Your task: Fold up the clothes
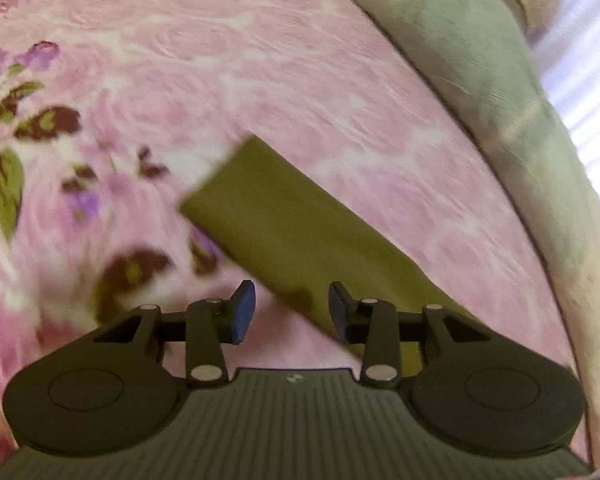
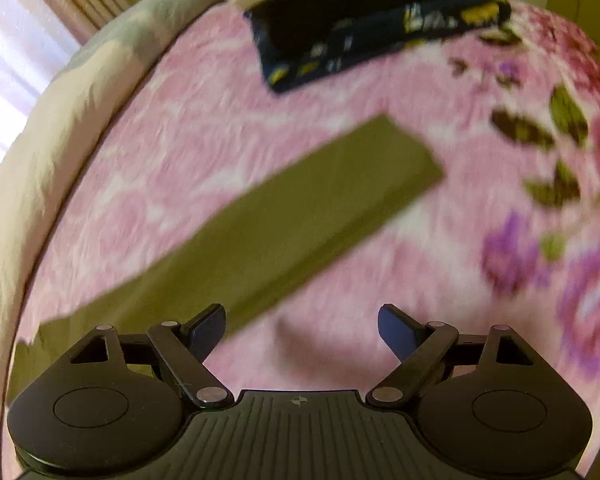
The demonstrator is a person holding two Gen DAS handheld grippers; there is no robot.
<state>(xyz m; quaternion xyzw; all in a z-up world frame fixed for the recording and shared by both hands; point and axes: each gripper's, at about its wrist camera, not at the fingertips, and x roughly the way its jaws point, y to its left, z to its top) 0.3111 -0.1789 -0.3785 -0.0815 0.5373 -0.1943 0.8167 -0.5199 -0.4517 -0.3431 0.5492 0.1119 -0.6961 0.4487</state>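
Note:
An olive-green garment (image 1: pixel 284 224), folded into a long narrow strip, lies flat on the pink flowered blanket (image 1: pixel 260 60). In the left wrist view it runs from the middle down to the lower right, passing under the right finger. My left gripper (image 1: pixel 292 312) hovers over its near part, jaws partly apart and pressing on nothing. In the right wrist view the same garment (image 2: pixel 284 216) slants from upper right to lower left across the blanket (image 2: pixel 340 320), behind the left finger. My right gripper (image 2: pixel 302 332) stands wide open over bare blanket beside the strip's edge. Both views are blurred.
A stack of dark folded clothes (image 2: pixel 380 28), navy with yellow print, sits at the far side of the blanket. A pale green and cream bed cover (image 1: pixel 480 80) rims the blanket's edge (image 2: pixel 40 140). A bright curtained window (image 1: pixel 588 60) lies beyond it.

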